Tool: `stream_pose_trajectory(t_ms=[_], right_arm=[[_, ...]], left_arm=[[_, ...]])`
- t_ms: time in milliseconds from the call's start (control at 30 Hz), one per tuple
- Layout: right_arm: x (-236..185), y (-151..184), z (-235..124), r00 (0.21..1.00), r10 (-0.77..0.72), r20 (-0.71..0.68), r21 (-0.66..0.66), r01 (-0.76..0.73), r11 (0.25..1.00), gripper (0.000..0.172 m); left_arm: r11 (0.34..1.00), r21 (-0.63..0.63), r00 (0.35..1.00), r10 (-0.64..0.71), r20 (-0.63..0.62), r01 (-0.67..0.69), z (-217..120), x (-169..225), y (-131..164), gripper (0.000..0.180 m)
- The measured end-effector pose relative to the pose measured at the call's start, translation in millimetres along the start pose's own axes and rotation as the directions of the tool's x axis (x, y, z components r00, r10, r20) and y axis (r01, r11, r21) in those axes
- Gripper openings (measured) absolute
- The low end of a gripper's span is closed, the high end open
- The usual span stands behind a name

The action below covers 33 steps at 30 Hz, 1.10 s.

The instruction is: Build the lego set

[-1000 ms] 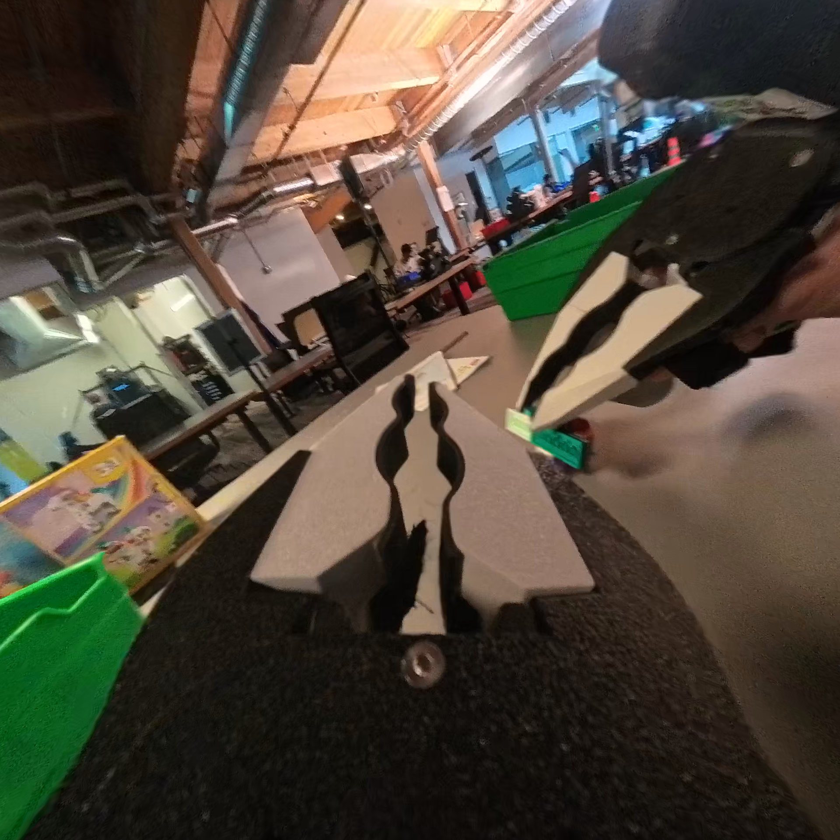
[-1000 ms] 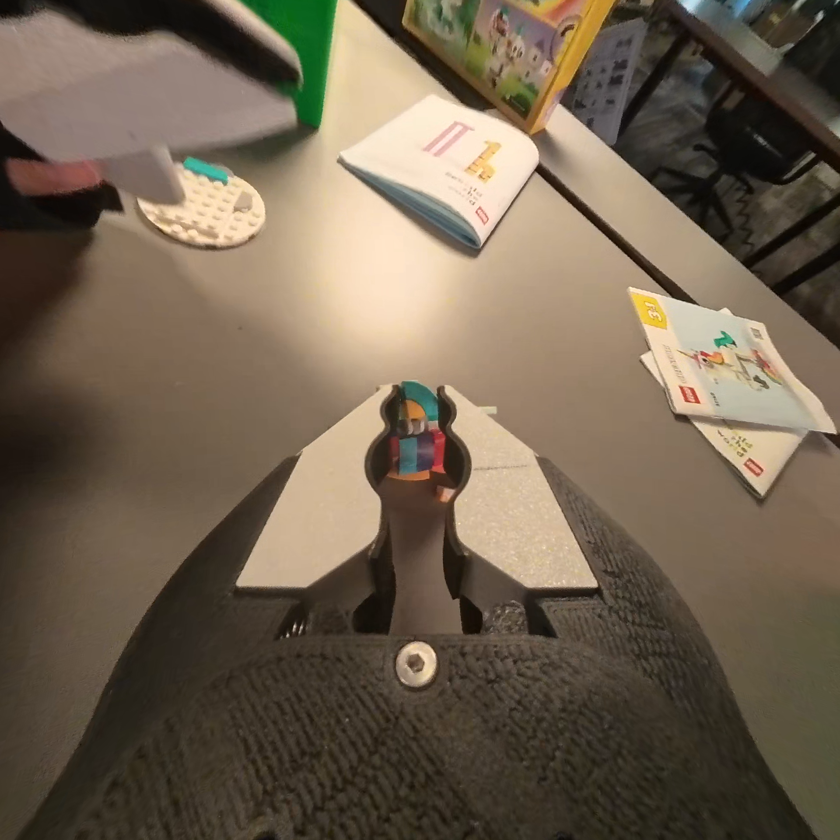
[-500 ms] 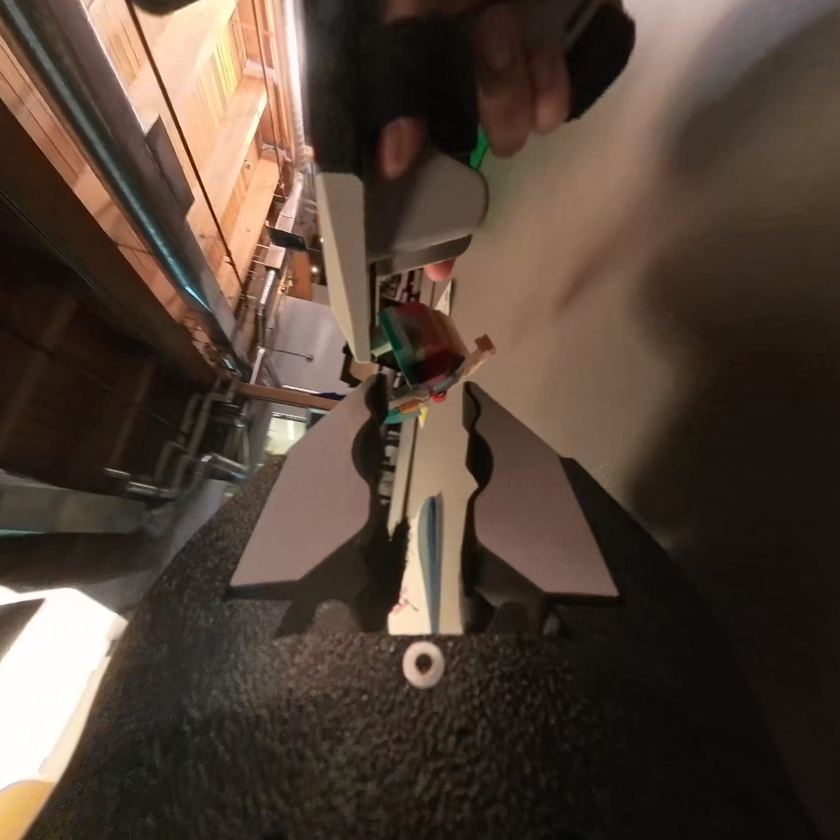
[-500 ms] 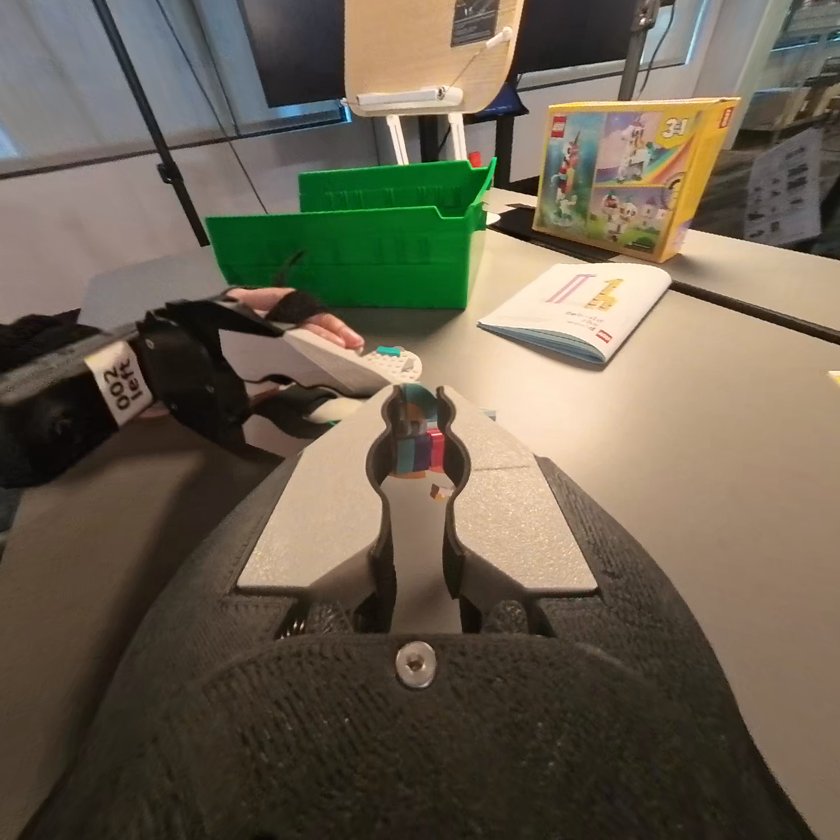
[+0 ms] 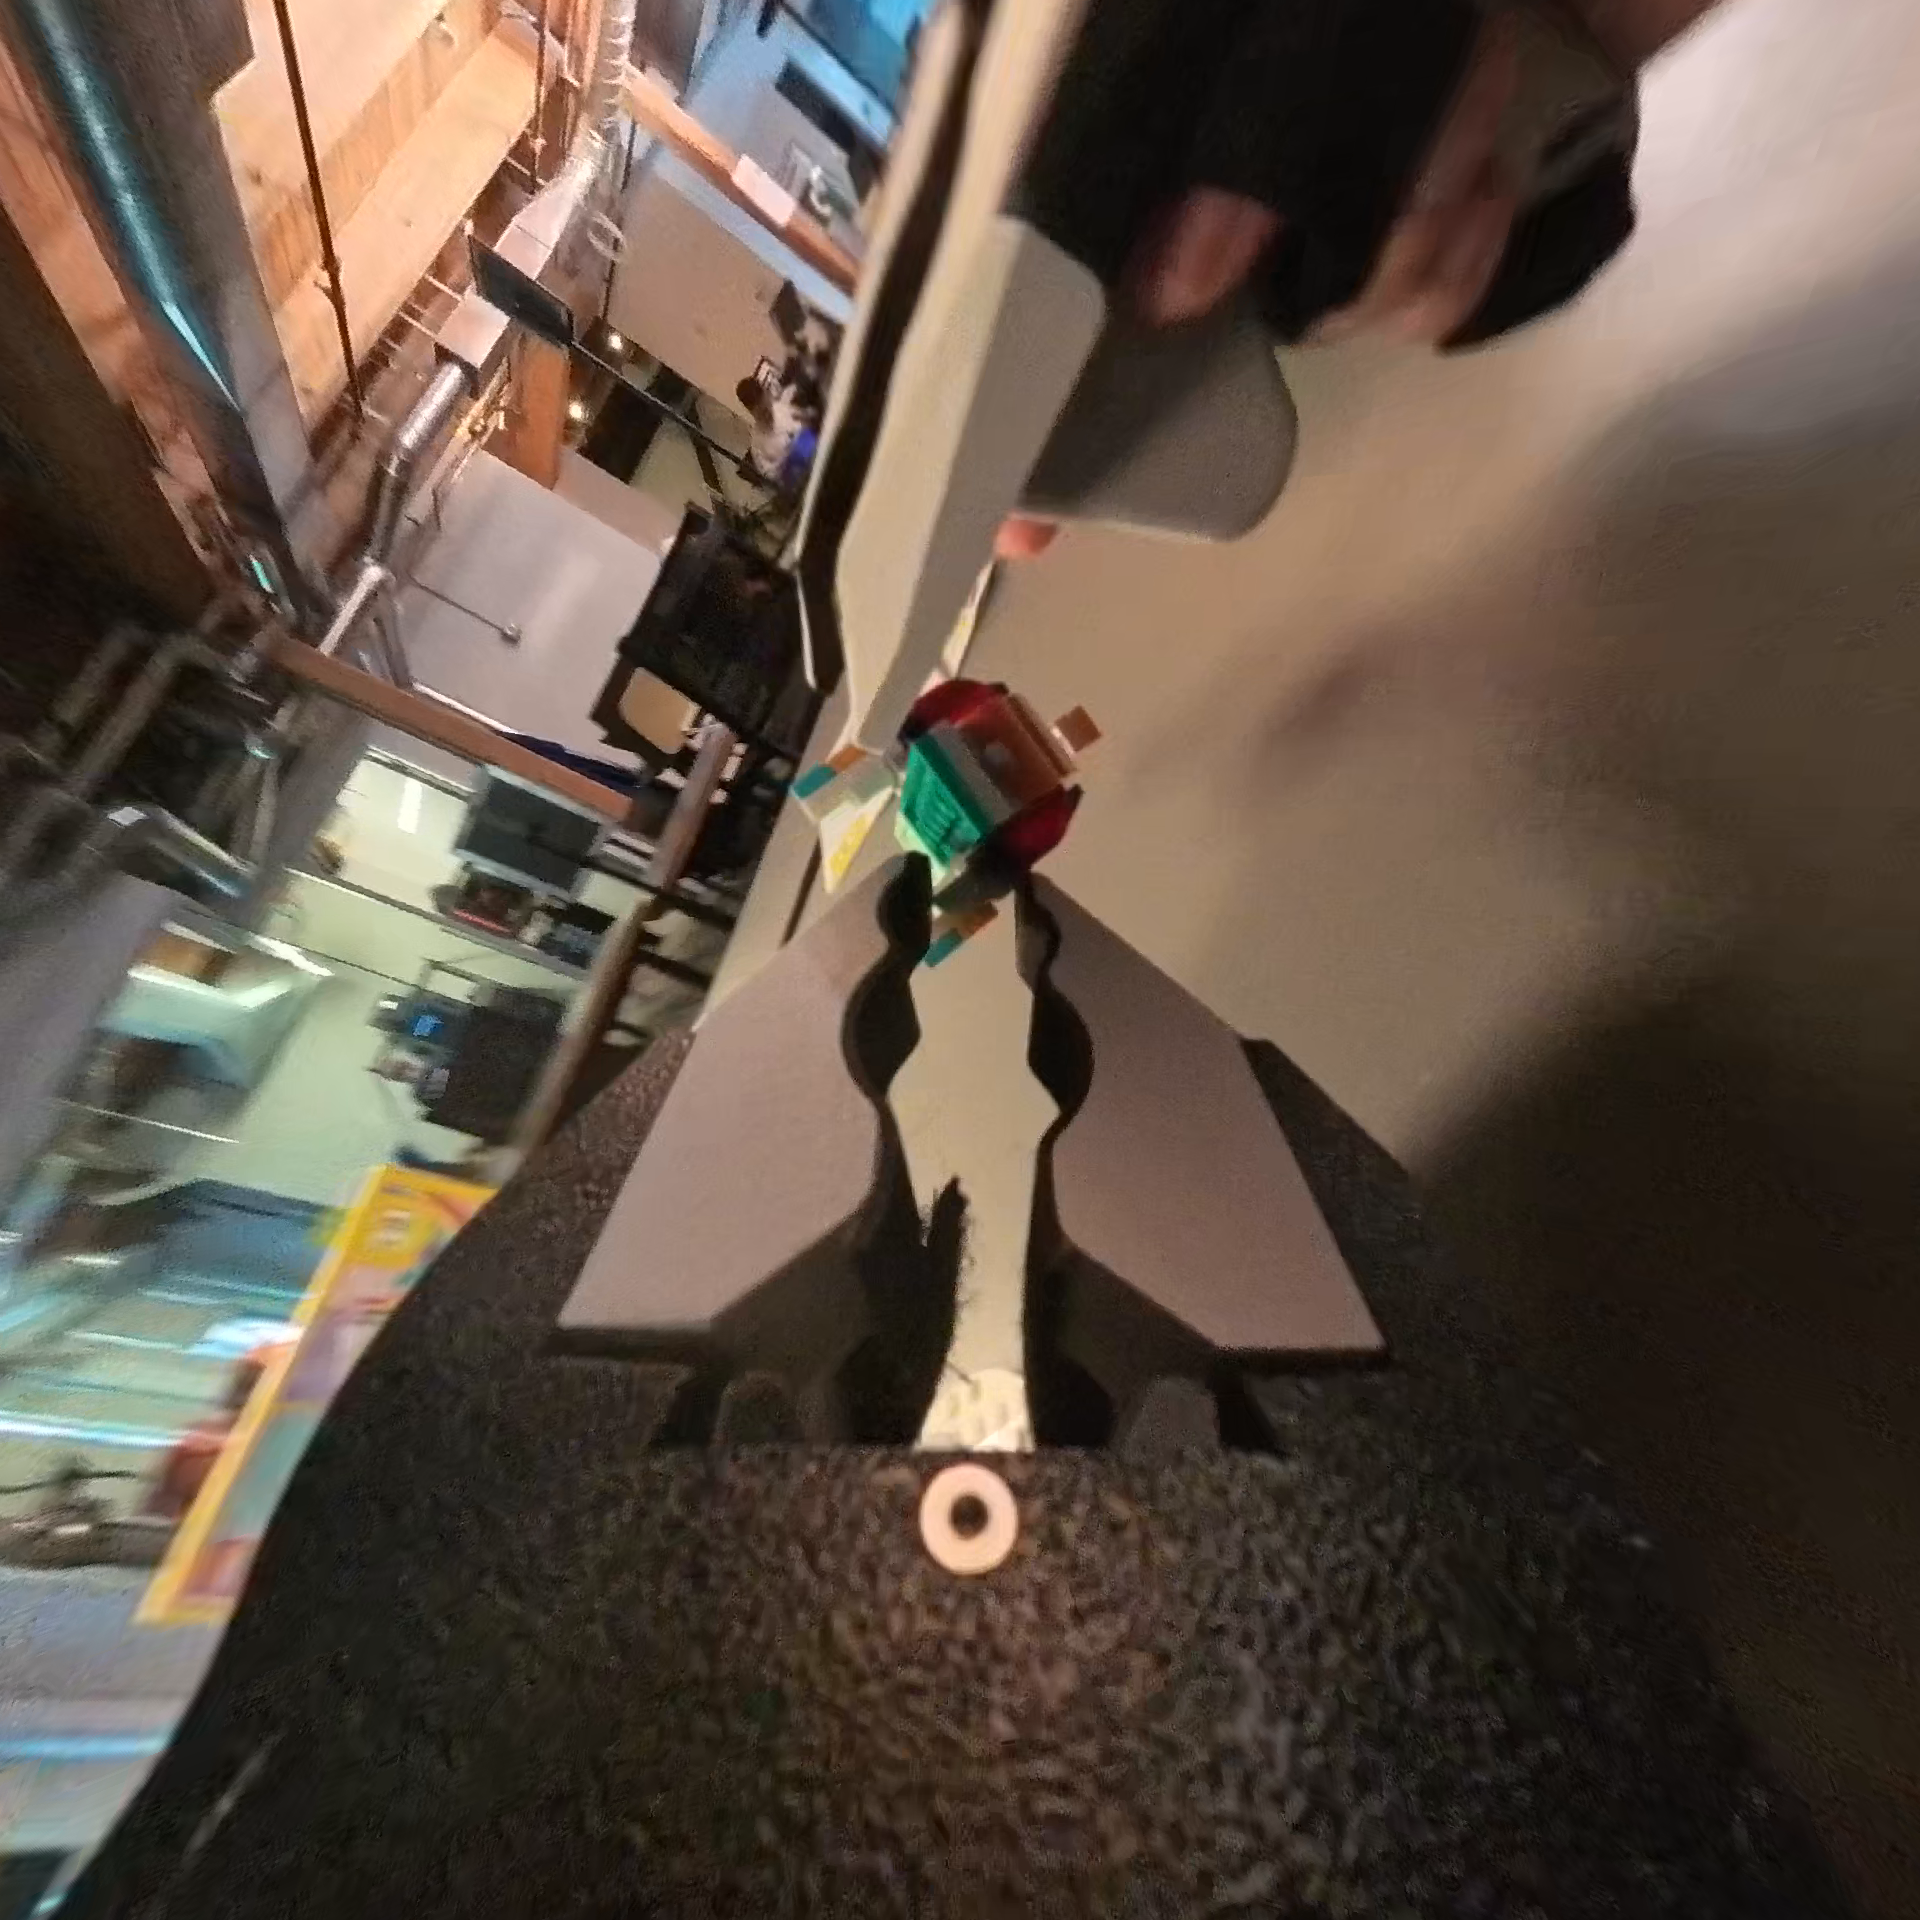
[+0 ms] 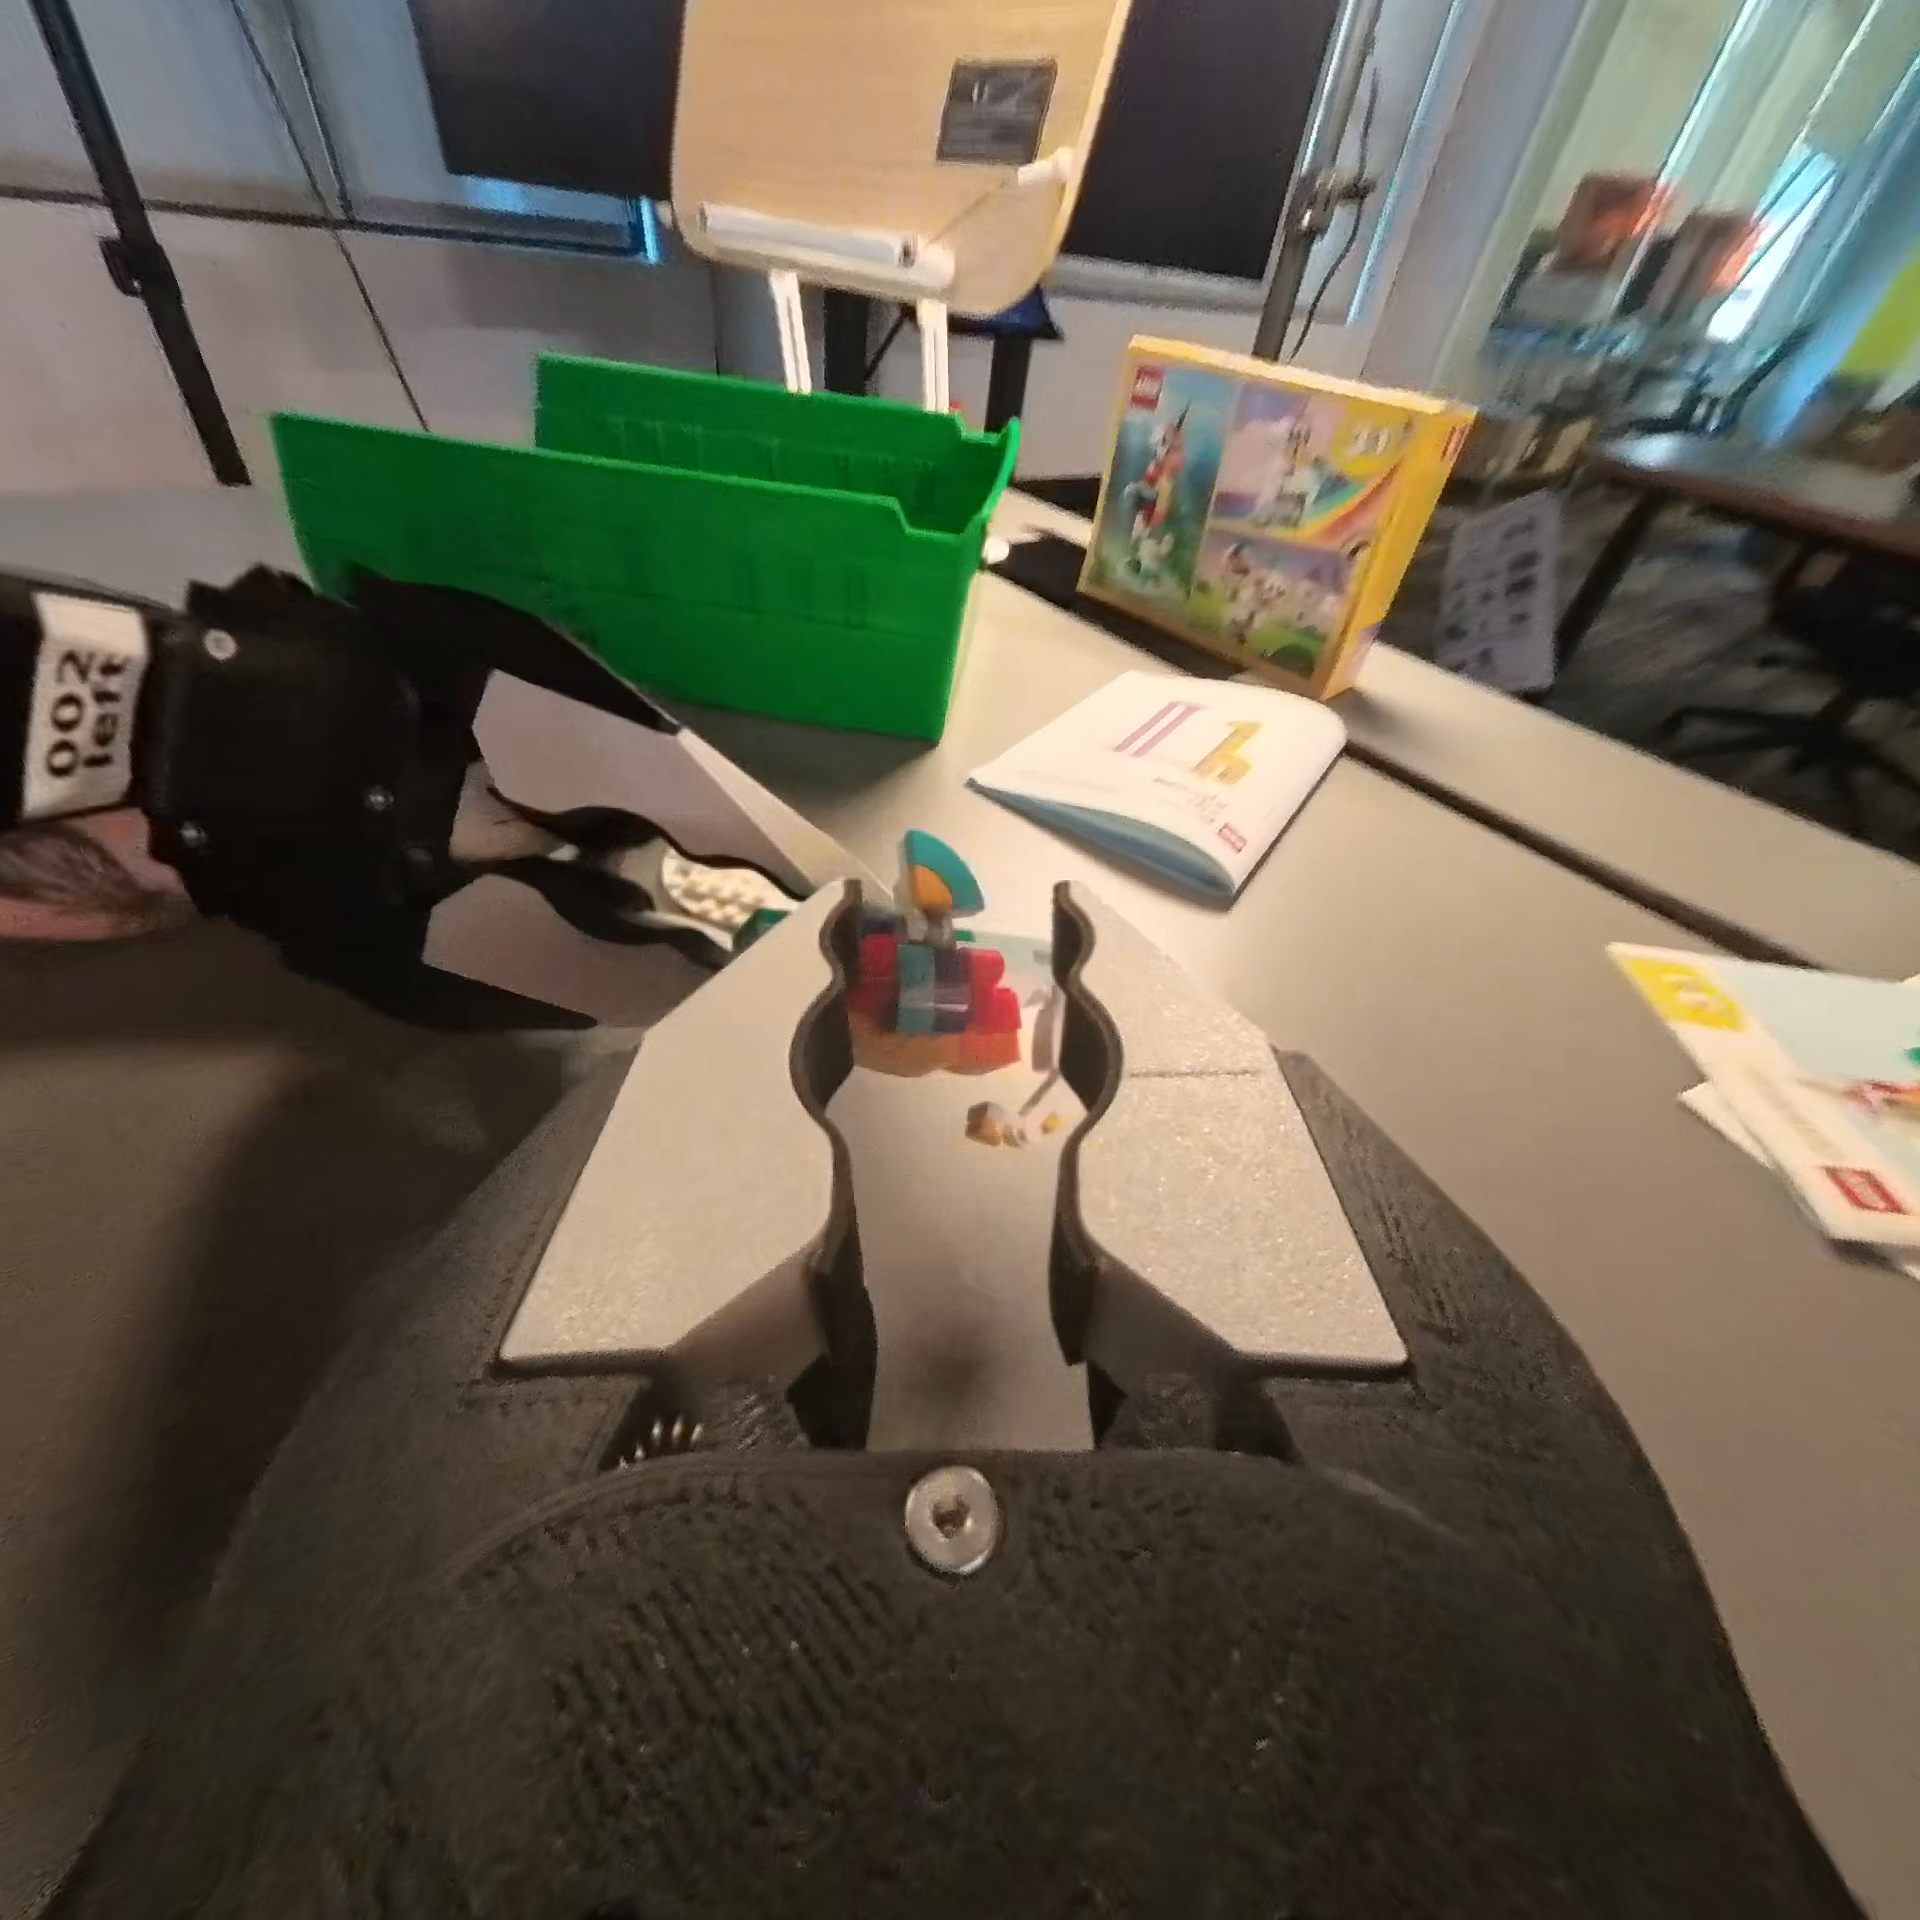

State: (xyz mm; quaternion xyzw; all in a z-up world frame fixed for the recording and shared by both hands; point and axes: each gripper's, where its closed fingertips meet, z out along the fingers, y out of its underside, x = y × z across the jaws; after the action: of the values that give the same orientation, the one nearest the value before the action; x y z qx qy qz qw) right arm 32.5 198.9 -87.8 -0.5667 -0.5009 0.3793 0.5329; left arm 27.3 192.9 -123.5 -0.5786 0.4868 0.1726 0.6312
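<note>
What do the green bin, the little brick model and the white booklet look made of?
Green bin: matte plastic with fine ribbed lines, possibly 3D printed.
Brick model: glossy moulded plastic, small interlocked blocks.
Booklet: paper, with thin stacked page edges showing.

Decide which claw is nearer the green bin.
Left. The left claw reaches across just in front of the green bin; the right claw sits farther back from it, nearer the camera.

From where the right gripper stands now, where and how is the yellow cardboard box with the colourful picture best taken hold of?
Probably the top edge of the yellow cardboard box, from above, fingers across its thin depth. It stands upright on the grey table, and its front looks too wide to span.
</note>
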Motion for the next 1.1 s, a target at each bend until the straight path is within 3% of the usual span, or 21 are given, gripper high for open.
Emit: stream_pose_trajectory(t_ms=[100,200,267,367,467,600,733,833,967,1100], right_arm=[[-2,-14,-3,1.000,-0.004,0.008,0.089,0.003,0.996,0.043],[0,-28,-13,1.000,0.002,0.013,0.172,-0.004,0.985,0.046],[2,-38,-22,0.995,0.077,0.058,0.231,-0.089,0.969,0.047],[-5,-53,-33,0.929,0.263,0.262,0.283,-0.334,0.899,0.050],[-13,-62,-42,0.807,0.376,0.454,0.259,-0.524,0.812,0.049],[-25,-58,-38,0.739,0.427,0.521,0.165,-0.578,0.799,0.047],[-42,-56,-37,0.679,0.431,0.594,0.092,-0.590,0.802,0.039],[-38,-48,-26,0.778,0.378,0.502,0.126,-0.498,0.858,0.040],[-25,-44,-18,0.943,0.188,0.276,0.221,-0.252,0.942,0.034],[-17,-35,-14,0.987,0.074,0.144,0.196,-0.102,0.975,0.013]], left_arm=[[0.966,0.082,0.968,-0.243,-0.056,0.247,-3,-6,-10,0.012],[0.849,0.173,0.862,-0.467,-0.194,0.499,-10,-13,-20,0.012],[0.690,0.238,0.722,-0.589,-0.363,0.683,-22,-20,-36,0.011],[0.376,0.228,0.431,-0.649,-0.627,0.898,-44,-34,-58,0.011],[0.190,0.204,0.279,-0.653,-0.704,0.960,-51,-47,-61,0.010],[0.012,0.128,0.111,-0.586,-0.803,0.992,-62,-58,-65,0.010],[-0.074,0.084,0.029,-0.552,-0.834,0.994,-64,-63,-63,0.011],[-0.063,0.079,0.025,-0.607,-0.794,0.995,-56,-63,-56,0.010],[-0.069,0.040,-0.019,-0.697,-0.717,0.997,-41,-60,-41,0.009],[-0.094,0.017,-0.055,-0.708,-0.704,0.995,-38,-61,-36,0.010]])
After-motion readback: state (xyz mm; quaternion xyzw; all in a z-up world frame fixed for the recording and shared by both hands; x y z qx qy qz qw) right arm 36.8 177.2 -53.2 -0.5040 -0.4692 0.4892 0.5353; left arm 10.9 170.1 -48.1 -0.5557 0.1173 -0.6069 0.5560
